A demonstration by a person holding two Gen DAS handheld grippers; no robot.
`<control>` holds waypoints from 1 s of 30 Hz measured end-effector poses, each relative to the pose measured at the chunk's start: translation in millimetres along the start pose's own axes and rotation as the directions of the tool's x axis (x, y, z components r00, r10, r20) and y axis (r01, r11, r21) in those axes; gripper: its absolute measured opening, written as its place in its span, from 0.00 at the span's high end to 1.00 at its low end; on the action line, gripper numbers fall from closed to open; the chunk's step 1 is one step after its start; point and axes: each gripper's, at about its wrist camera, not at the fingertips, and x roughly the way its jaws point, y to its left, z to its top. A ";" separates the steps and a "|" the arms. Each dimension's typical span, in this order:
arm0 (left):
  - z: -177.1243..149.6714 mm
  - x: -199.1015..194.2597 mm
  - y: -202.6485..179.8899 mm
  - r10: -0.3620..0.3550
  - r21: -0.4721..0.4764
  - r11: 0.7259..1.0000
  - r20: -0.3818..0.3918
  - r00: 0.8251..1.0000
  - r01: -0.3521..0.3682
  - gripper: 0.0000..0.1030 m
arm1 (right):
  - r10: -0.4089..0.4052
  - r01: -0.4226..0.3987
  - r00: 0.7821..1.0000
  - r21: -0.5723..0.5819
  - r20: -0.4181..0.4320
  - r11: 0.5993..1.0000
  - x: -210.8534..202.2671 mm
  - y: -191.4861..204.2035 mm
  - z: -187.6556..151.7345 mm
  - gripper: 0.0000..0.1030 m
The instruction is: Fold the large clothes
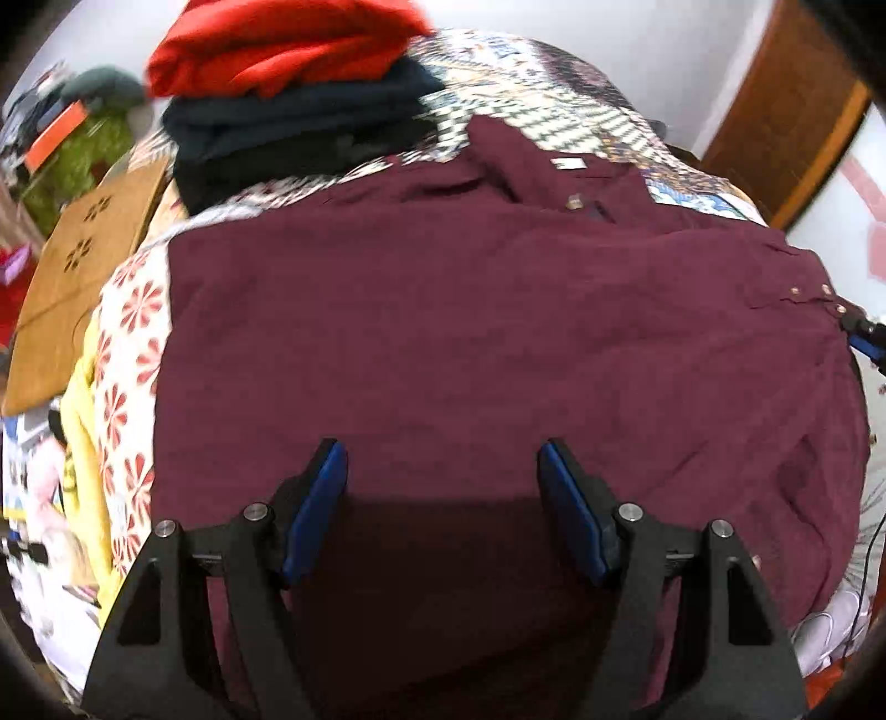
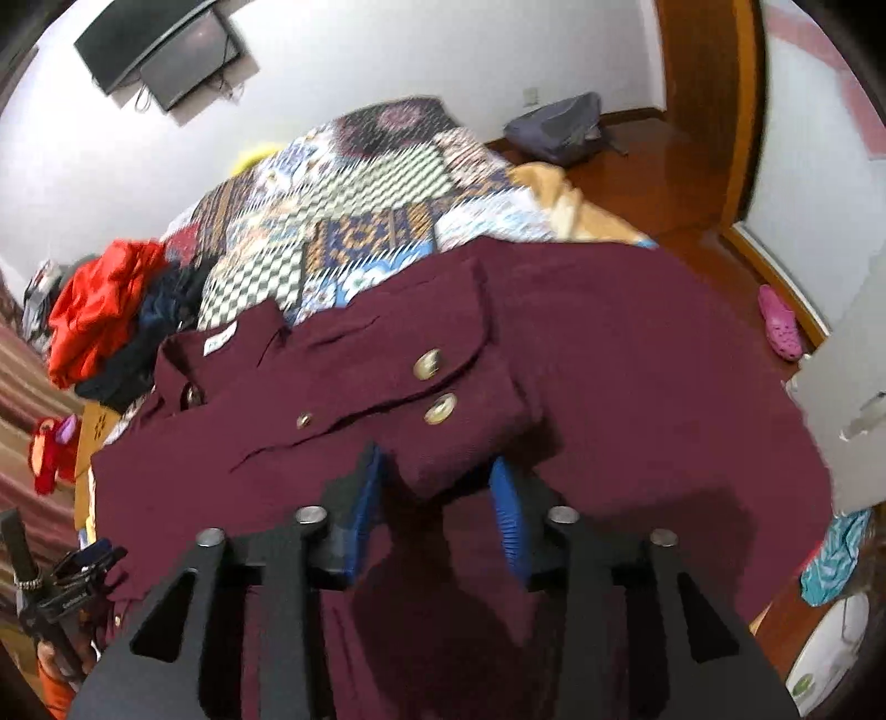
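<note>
Maroon shirt (image 1: 470, 332) lies spread on the bed, over the patchwork quilt (image 2: 354, 221), collar end toward the far side, white neck label (image 1: 567, 162) showing. Left gripper (image 1: 443, 498) hangs above the near body of the shirt; its blue-padded fingers (image 1: 318, 498) stand well apart with only flat cloth below them, nothing gripped. Right gripper (image 2: 437, 498) is at the shirt's right side, where a buttoned cuff (image 2: 443, 410) with two large metal buttons (image 2: 427, 364) lies folded onto the body. The cuff's near edge sits between the right fingers (image 2: 506, 509); whether the pads press on it cannot be told, as cloth hides the contact and the frame is blurred. A stack of folded clothes, red on top (image 1: 277, 50) and dark items beneath (image 1: 299, 138), sits at the far left corner of the bed. A brown perforated board (image 1: 83, 277) lies beside the bed at left. Pink clog (image 2: 781, 327) on the wooden floor at right; dark wall-mounted screen (image 2: 160, 50) beyond the bed.
</note>
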 end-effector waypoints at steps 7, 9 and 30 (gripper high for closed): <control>28.4 -10.4 -38.0 -0.055 0.039 0.998 0.056 0.997 0.053 0.31 | -0.149 0.150 0.981 0.008 0.121 0.989 -41.6 -22.9 13.9 0.52; 37.5 -14.7 -51.9 -0.068 0.061 0.996 0.074 0.995 0.063 0.31 | -0.180 0.179 0.976 0.021 0.126 0.984 -49.3 -34.4 15.8 0.47; 67.8 -4.6 -147.9 -0.130 0.218 0.970 0.071 0.989 0.112 0.30 | -0.101 0.115 0.993 0.496 -0.055 0.861 -44.8 -194.0 -55.2 0.44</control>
